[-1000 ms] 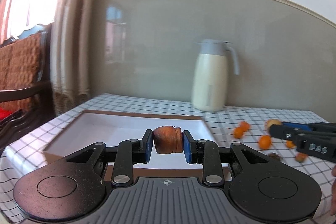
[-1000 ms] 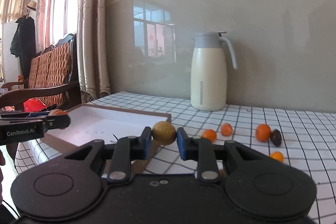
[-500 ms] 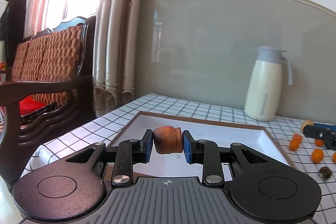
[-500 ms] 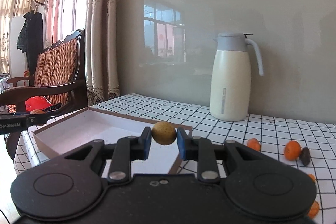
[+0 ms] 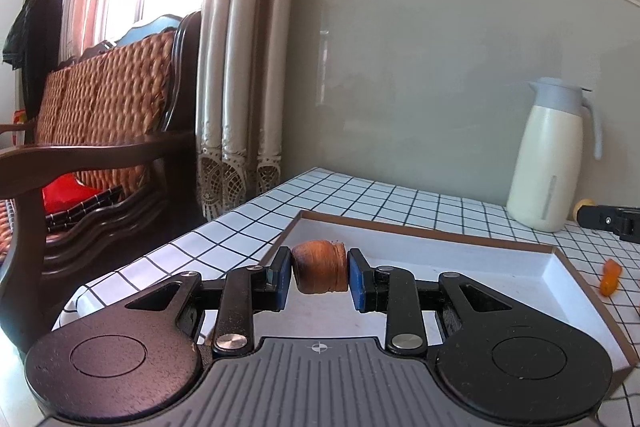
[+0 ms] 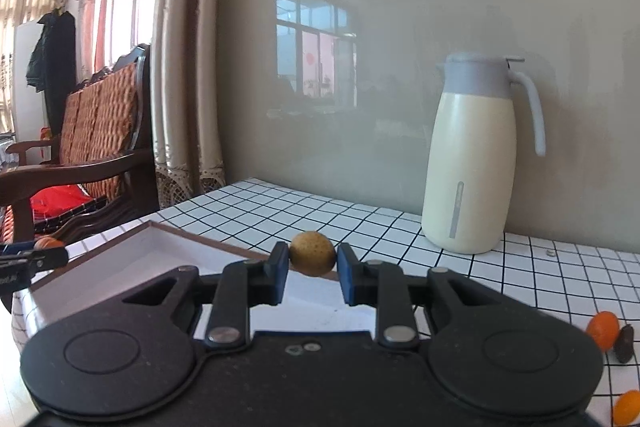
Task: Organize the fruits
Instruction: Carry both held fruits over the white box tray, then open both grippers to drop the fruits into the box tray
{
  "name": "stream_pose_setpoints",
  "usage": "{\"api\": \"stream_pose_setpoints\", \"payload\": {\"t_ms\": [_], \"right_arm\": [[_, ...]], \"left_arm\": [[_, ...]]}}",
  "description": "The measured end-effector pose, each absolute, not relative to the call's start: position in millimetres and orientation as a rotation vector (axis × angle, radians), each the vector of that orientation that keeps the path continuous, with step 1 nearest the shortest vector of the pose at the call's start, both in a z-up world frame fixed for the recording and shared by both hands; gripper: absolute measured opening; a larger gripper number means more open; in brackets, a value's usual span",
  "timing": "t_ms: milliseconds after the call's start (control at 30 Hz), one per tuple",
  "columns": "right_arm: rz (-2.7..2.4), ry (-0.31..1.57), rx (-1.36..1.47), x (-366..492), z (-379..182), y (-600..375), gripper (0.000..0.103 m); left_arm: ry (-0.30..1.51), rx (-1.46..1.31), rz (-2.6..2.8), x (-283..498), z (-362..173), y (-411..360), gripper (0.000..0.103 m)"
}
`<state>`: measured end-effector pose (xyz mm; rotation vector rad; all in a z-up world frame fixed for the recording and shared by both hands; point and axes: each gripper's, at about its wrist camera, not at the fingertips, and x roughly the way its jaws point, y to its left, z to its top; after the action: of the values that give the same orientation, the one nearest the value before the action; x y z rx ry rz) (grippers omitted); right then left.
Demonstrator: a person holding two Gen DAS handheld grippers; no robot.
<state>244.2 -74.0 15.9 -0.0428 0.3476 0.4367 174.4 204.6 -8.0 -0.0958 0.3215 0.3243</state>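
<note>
Left wrist: brown fruit (image 5: 320, 267) clamped between left gripper (image 5: 319, 279) pads.

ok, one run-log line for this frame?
left gripper: shut on brown fruit above tray | right gripper: shut on yellow fruit above tray | loose orange fruits: on table

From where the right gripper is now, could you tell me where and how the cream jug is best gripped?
Grip the cream thermos jug by its grey loop handle, coming from the right side. The body looks too broad for the fingers, while the handle is slim and stands clear. The right gripper must first release its yellow fruit.
</note>
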Motion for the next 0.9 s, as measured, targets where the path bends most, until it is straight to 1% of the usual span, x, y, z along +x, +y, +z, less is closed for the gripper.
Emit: {"api": "stream_pose_setpoints", "payload": {"t_ms": [367,733,800,833,867,900], "right_arm": [[0.434,0.457,-0.053,274.3,-2.3,-72.8,0.018],[0.443,0.503,-0.087,291.1,-6.1,-64.9,0.018],[0.437,0.497,-0.095,292.4,-7.5,-65.0,0.019],[0.427,0.488,-0.102,292.8,-8.2,-65.2,0.024],[0.397,0.465,-0.112,291.5,-8.5,-67.1,0.045],[0.368,0.430,-0.109,288.5,-7.6,-70.1,0.077]], "left_arm": [[0.367,-0.115,0.364,199.8,-14.8,216.6,0.030],[0.416,-0.102,0.364,214.7,-17.5,215.3,0.030],[0.435,-0.093,0.375,216.4,-19.3,214.6,0.030],[0.443,-0.083,0.381,217.2,-20.9,213.7,0.030],[0.438,-0.069,0.391,216.6,-21.7,211.7,0.033],[0.426,-0.063,0.402,215.5,-20.9,210.4,0.040]]}}
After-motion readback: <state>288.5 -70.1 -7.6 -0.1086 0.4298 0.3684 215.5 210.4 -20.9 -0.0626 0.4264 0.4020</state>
